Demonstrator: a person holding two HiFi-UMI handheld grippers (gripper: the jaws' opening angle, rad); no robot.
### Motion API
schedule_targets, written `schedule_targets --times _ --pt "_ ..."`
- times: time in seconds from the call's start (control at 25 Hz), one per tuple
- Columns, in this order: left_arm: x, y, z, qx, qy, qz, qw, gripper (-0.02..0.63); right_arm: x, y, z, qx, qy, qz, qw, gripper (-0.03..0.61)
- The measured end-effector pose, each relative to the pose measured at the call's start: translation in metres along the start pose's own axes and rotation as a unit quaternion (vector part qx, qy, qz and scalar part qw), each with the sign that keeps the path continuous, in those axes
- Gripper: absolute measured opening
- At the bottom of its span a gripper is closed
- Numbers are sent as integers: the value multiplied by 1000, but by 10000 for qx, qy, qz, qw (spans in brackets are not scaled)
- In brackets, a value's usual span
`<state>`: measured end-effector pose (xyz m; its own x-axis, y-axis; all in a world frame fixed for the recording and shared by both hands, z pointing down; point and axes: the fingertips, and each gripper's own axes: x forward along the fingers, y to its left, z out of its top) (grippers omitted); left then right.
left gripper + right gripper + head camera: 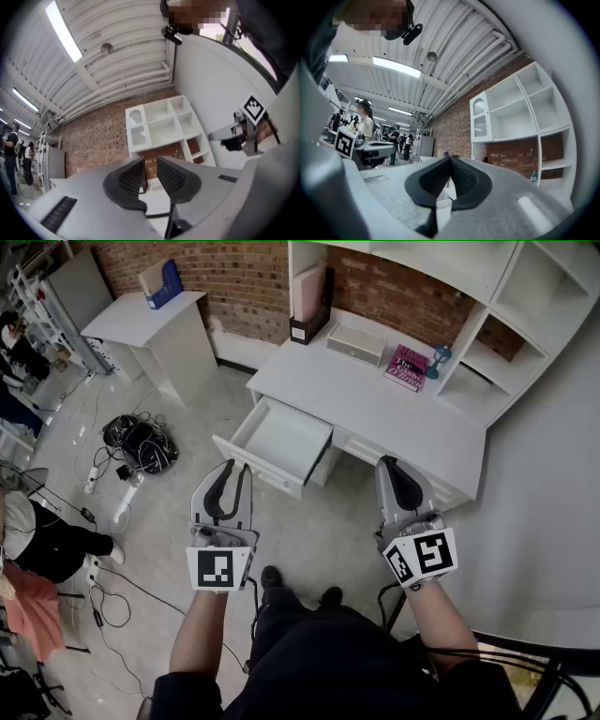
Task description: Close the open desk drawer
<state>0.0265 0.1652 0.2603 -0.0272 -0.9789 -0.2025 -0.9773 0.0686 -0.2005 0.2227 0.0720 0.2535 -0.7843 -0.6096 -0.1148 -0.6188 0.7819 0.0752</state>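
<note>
Left gripper clenched and empty, right gripper pinched tight on nothing too. Both hover just short of the white desk, its drawer hanging wide open.

a warehouse-like lab: brick wall, ribbed ceiling, floor cables, white desk.

Count: 2 grippers, left gripper and right gripper. On the white surface: 1 pink book, 1 white box, 1 black file holder. Open drawer: 1; floor cable tangle: 1.
</note>
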Motion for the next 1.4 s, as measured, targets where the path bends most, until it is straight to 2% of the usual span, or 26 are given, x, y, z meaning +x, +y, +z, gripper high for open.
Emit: schedule_targets --times 0.12,0.24,0.36,0.56,0.68,0.72,0.8,0.88,1.12,1.4 --pt "2 0 50 -59 -516 -60 9986 80 4 12 12 7 -39 -39 10000 3" --pt "1 17 55 -300 -456 6 9985 78 12 18 16 96 -22 -207 9997 3" --pt "-11 48 40 -643 -251 191 9974 78 19 26 9 196 56 -345 9992 3" --pt "-39 86 -5 -643 140 256 9975 78 34 39 -7 226 264 -461 9983 3" --pt "-49 99 -26 -865 270 255 9956 85 41 41 -18 264 339 -606 9972 6" --pt "-52 103 -31 -937 284 252 9949 116 43 42 -20 260 345 -655 9969 32" --pt "-57 111 -43 -955 396 226 9944 229 49 46 -22 257 315 -738 9964 100" --pt "-64 122 -54 -946 533 218 9938 274 55 54 -20 226 253 -787 9963 160" --pt "-79 167 -77 -977 771 352 9916 276 67 77 -13 -68 145 -948 9954 192" --pt "-85 213 -89 -998 838 592 9897 276 66 84 -14 -19 157 -1298 9914 192"
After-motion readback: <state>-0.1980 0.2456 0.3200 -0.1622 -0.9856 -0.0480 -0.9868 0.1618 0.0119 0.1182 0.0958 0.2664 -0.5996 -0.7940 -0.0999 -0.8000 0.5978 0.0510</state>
